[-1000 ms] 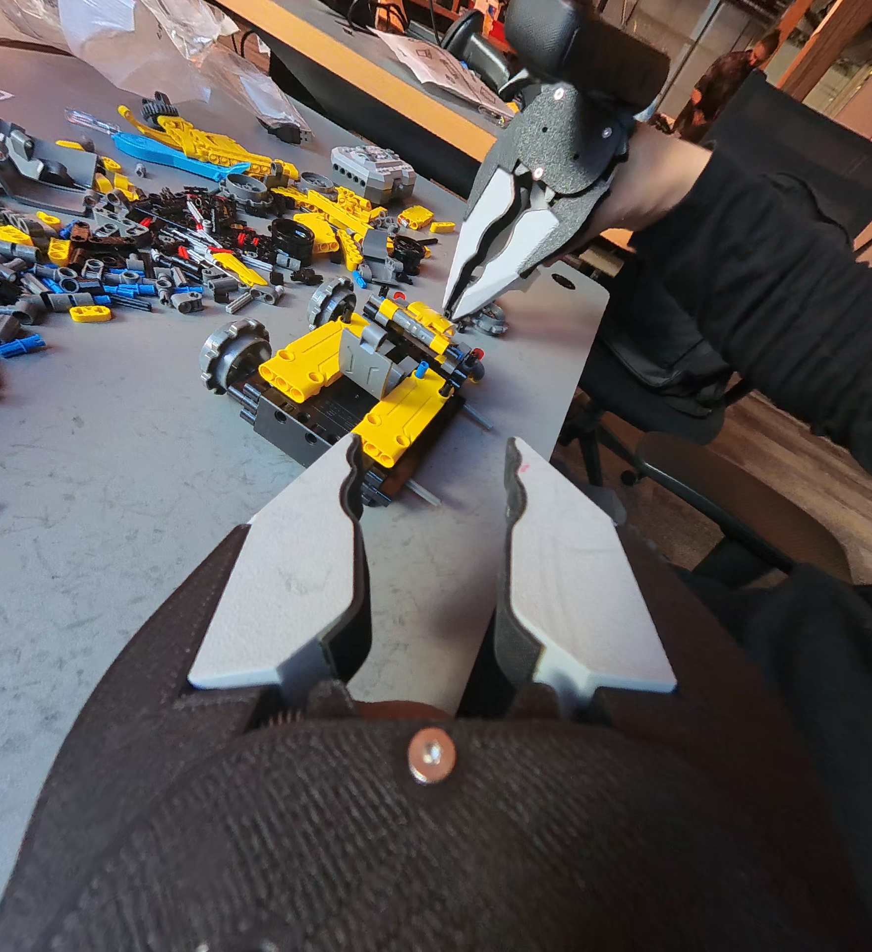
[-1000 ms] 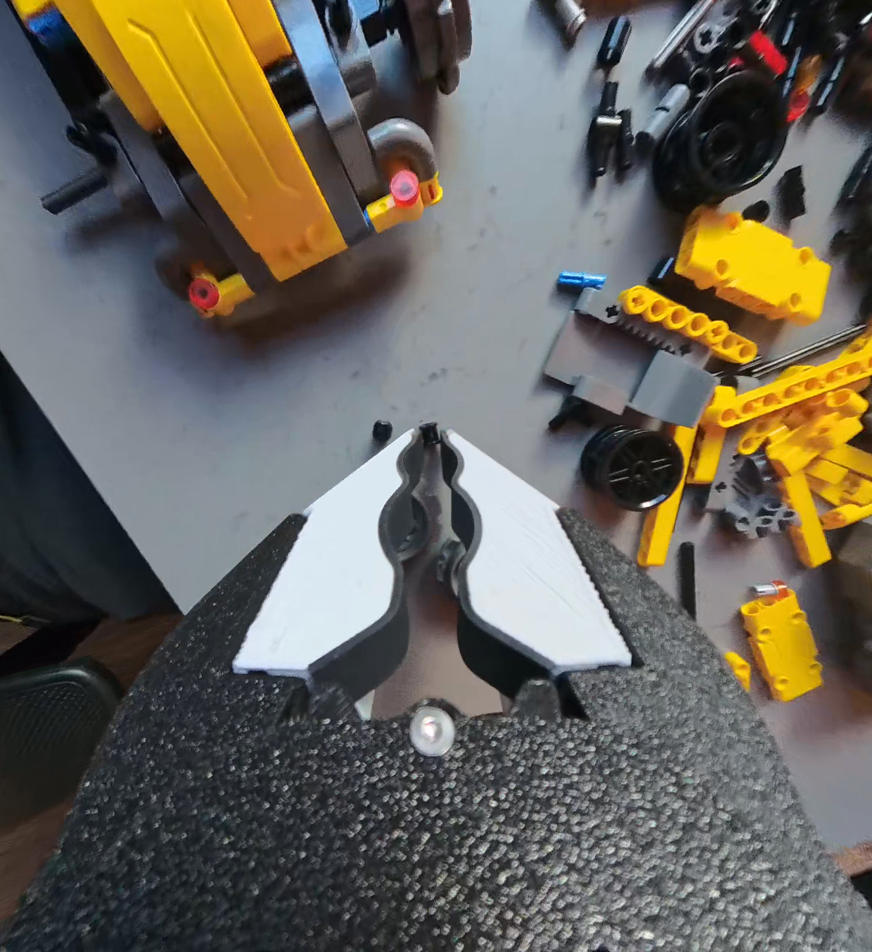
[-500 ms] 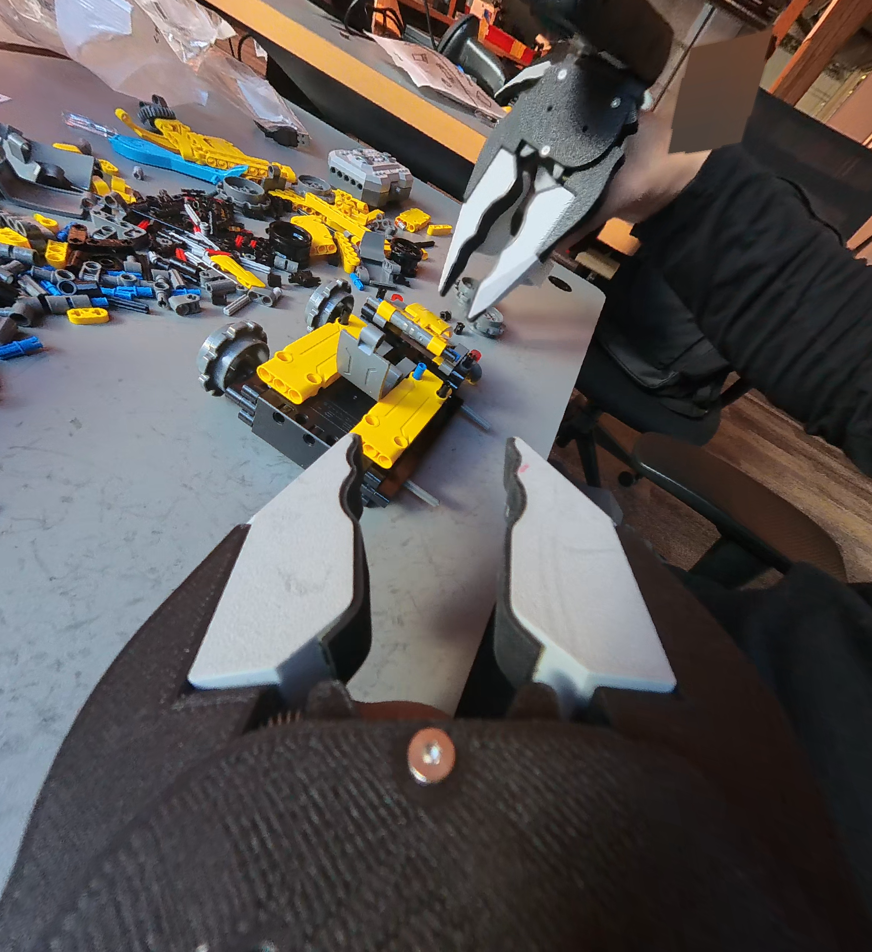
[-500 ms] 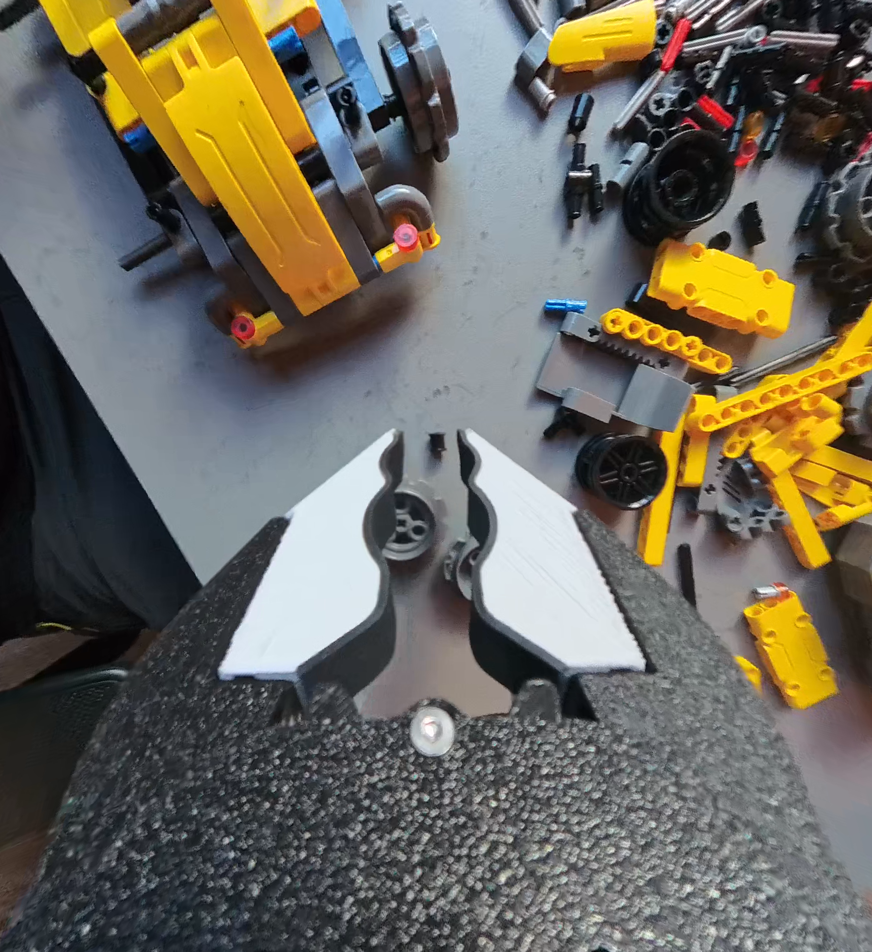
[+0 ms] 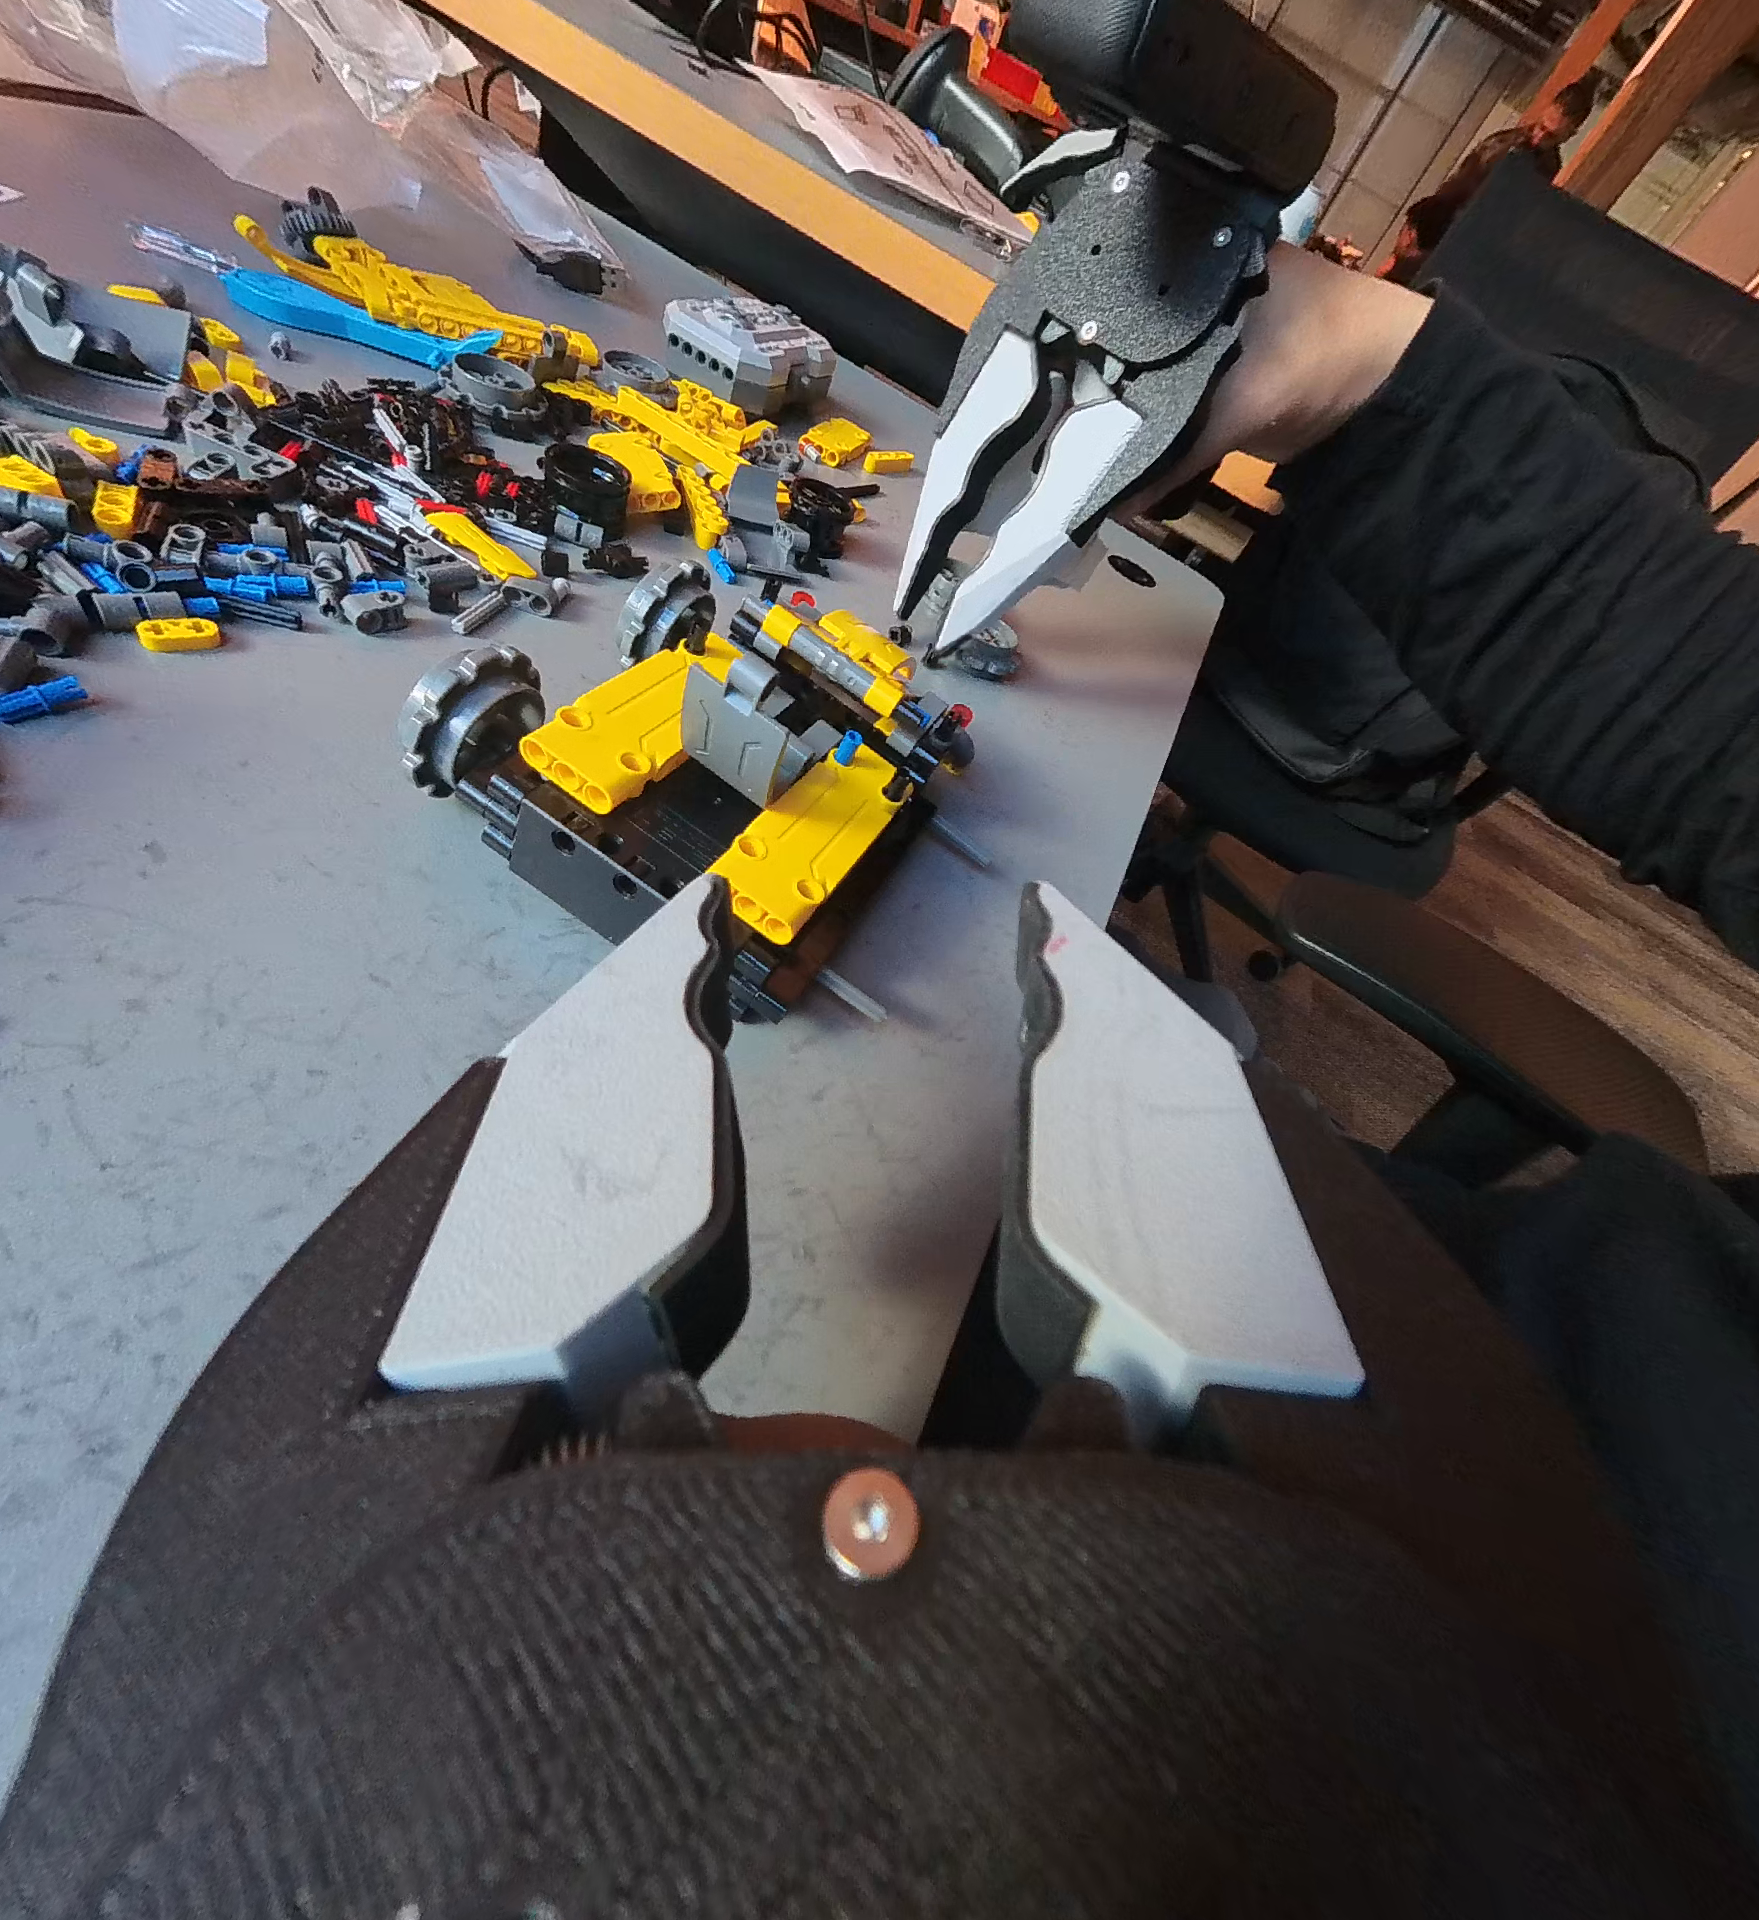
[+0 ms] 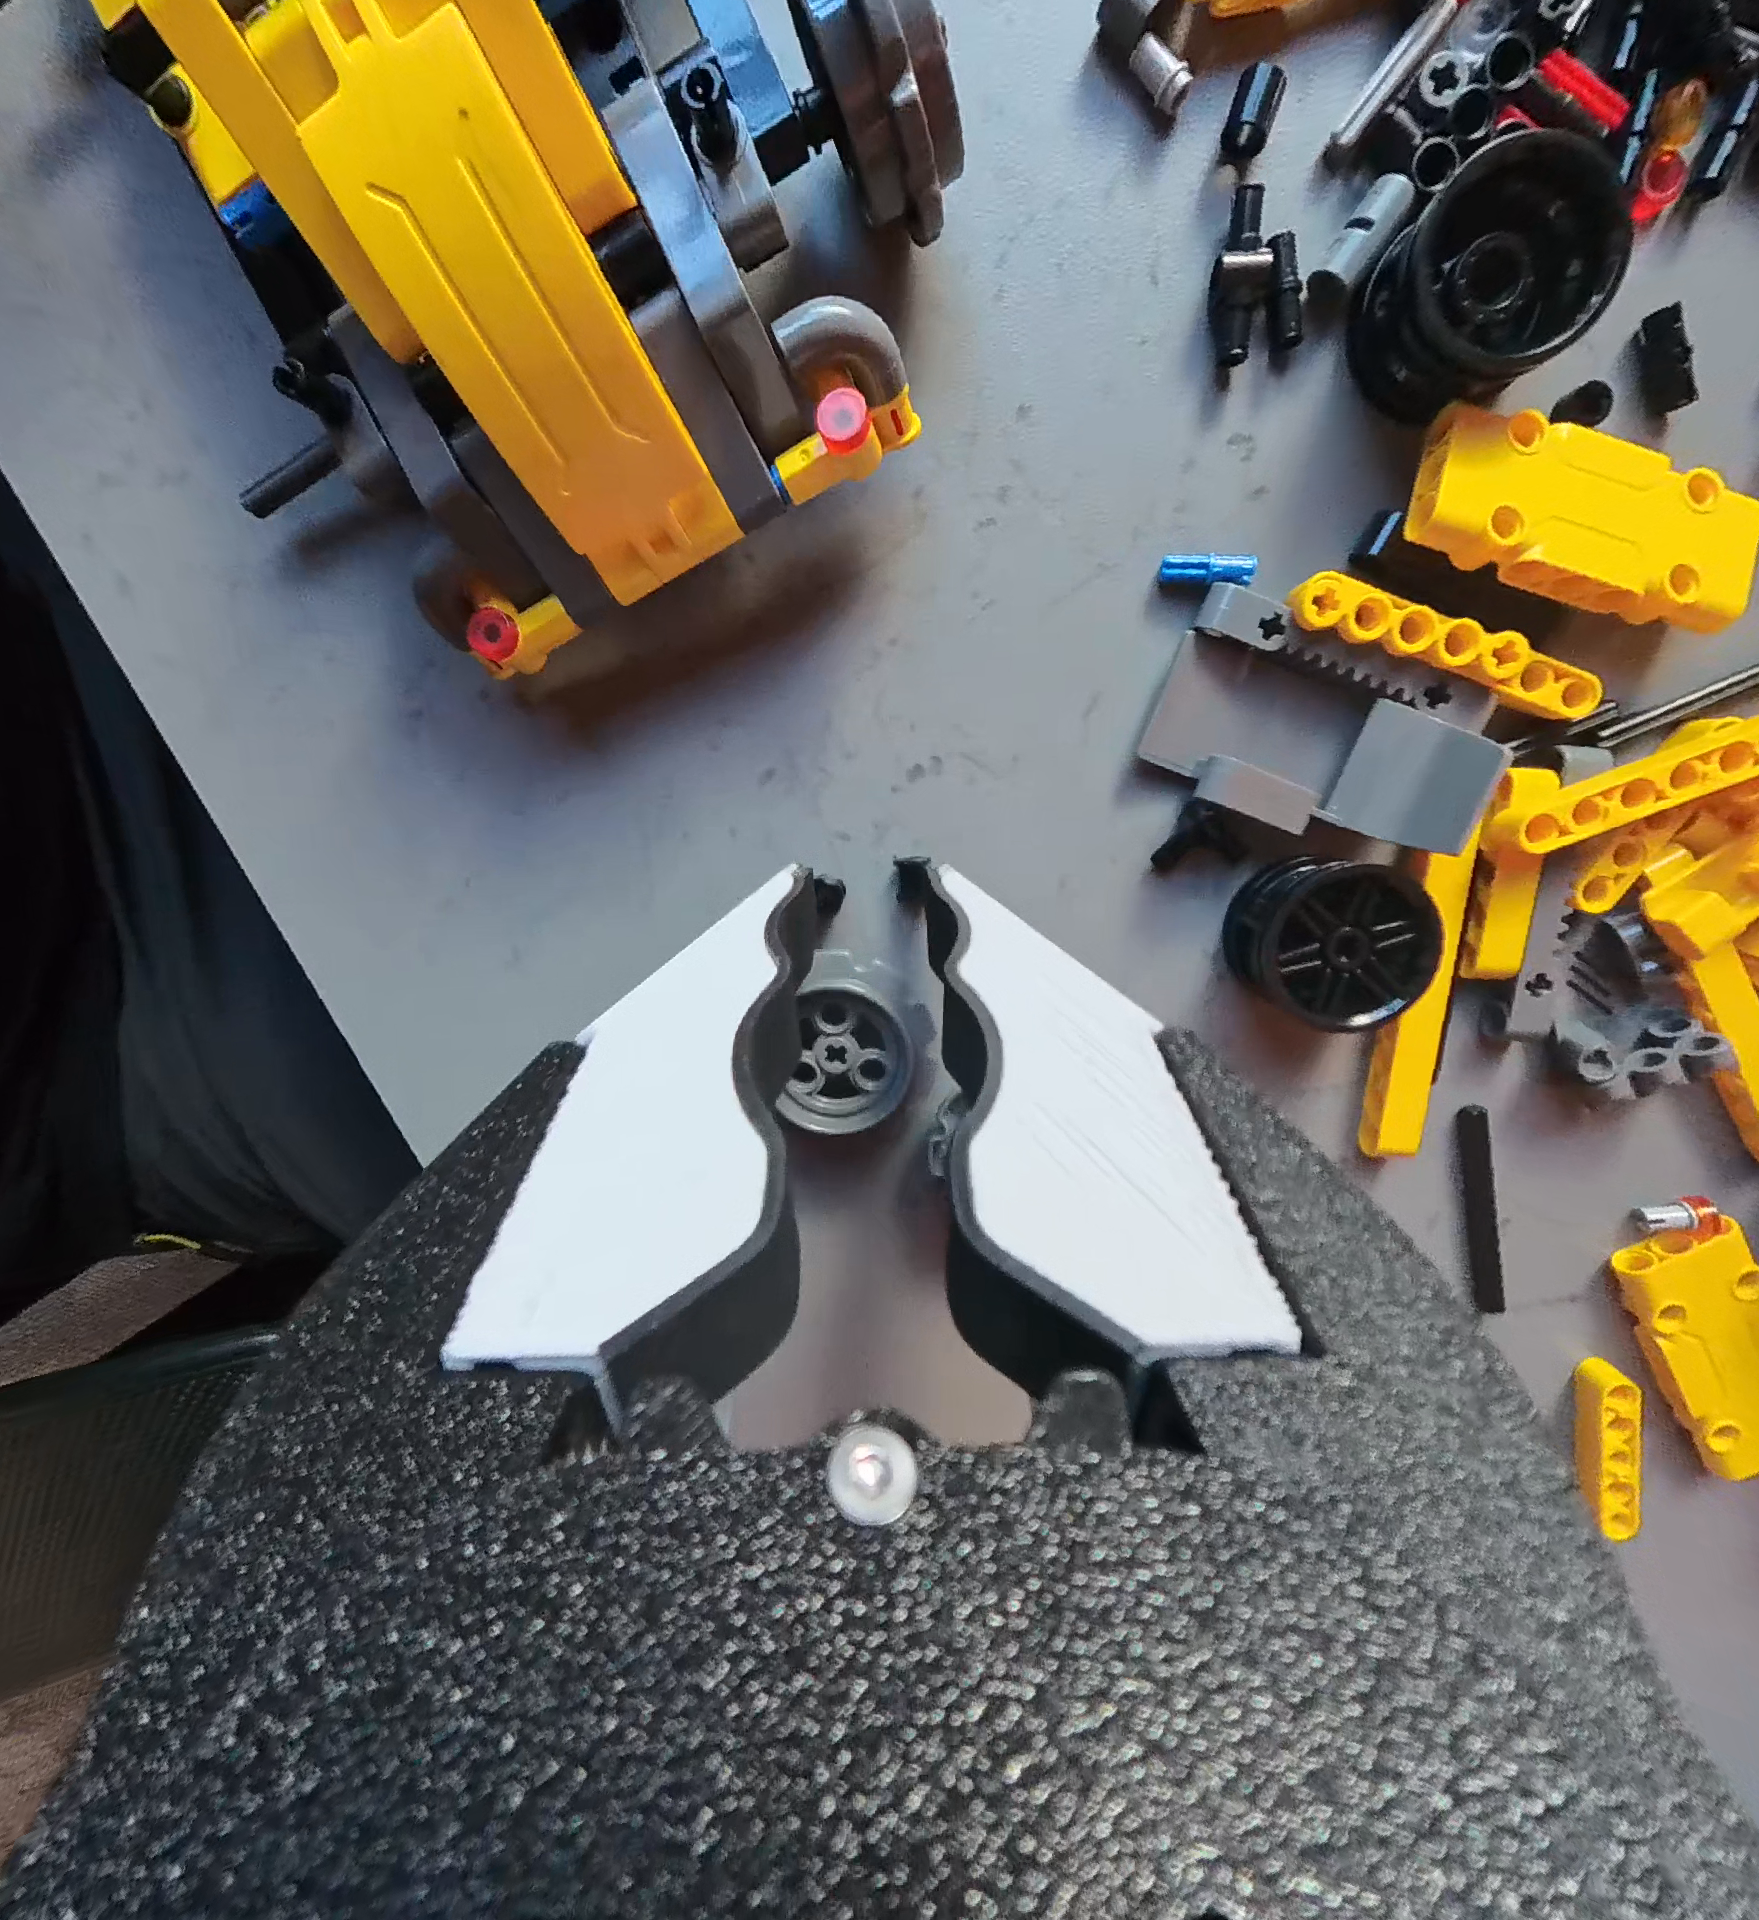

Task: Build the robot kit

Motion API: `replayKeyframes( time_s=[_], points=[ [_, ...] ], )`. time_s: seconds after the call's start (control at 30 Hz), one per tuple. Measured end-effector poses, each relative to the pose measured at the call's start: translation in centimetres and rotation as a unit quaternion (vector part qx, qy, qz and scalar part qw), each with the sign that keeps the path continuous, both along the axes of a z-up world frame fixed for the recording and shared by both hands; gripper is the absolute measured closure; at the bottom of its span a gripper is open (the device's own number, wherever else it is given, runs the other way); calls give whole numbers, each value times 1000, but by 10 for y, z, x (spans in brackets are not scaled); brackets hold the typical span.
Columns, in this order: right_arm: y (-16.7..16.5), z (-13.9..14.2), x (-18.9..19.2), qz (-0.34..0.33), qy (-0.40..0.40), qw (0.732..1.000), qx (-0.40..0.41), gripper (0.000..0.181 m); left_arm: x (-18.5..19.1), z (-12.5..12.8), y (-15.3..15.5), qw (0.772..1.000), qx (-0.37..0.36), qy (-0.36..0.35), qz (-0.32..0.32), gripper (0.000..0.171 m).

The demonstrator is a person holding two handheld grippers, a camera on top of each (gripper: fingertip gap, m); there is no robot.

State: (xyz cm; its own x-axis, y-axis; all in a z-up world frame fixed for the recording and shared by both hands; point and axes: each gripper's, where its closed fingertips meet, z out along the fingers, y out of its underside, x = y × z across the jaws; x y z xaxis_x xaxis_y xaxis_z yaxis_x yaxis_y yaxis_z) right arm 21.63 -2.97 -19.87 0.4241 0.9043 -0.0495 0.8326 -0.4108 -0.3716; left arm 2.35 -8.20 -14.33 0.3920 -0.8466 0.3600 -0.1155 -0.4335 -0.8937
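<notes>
My left gripper [image 5: 870,904] is open and empty, low over the grey table [image 5: 179,987]. Its left fingertip [image 5: 703,914] is at the near corner of a part-built yellow and grey brick vehicle [image 5: 709,769]. My right gripper [image 6: 859,873] is open, tips down near the table beyond the vehicle's [image 6: 501,312] red-pinned end; it also shows in the left wrist view [image 5: 922,629]. A small dark grey wheel hub [image 6: 839,1049] lies on the table under the gap between its fingers. A tiny black pin [image 6: 828,891] lies by its left fingertip, not gripped.
A heap of loose yellow, grey, black and blue brick parts [image 5: 231,499] covers the table's far left. Yellow beams [image 6: 1633,831] and a black wheel [image 6: 1332,940] lie right of my right gripper. The table edge [image 5: 1166,779] is close by, with a chair [image 5: 1477,1018] beyond it. Across from one pair of fingers to the other is roughly 20 cm.
My right gripper was nearly shut on the tiny black pin a second ago; it opened and the pin now lies loose at its tips. It rose a little, then came back down. My left gripper stayed still.
</notes>
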Motion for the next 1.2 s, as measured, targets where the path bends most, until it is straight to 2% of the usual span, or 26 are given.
replayKeyframes(
  time_s=[0.27, 0.53, 0.67, 0.93, 1.2],
  points=[
    [1, 3, 2, 1, 2, 1000, 14, 166, 0, 0, 0, 1000, 1, 0, 0, 120],
    [6, 31, -37, 11, 108, 993, 38, 160, 0, 0, 0, 1000, 2, 2, 0, 120],
    [2, 20, -47, 24, 97, 994, 37, 161, 0, 0, 0, 1000, 2, 1, 0, 120],
    [-3, -3, -61, 50, 56, 997, 30, 177, 0, 0, -1, 1000, 4, 1, -3, 120],
    [-1, -3, -88, 65, 74, 995, 25, 177, 1, 0, -2, 1000, 6, 3, -4, 120]
  ],
)
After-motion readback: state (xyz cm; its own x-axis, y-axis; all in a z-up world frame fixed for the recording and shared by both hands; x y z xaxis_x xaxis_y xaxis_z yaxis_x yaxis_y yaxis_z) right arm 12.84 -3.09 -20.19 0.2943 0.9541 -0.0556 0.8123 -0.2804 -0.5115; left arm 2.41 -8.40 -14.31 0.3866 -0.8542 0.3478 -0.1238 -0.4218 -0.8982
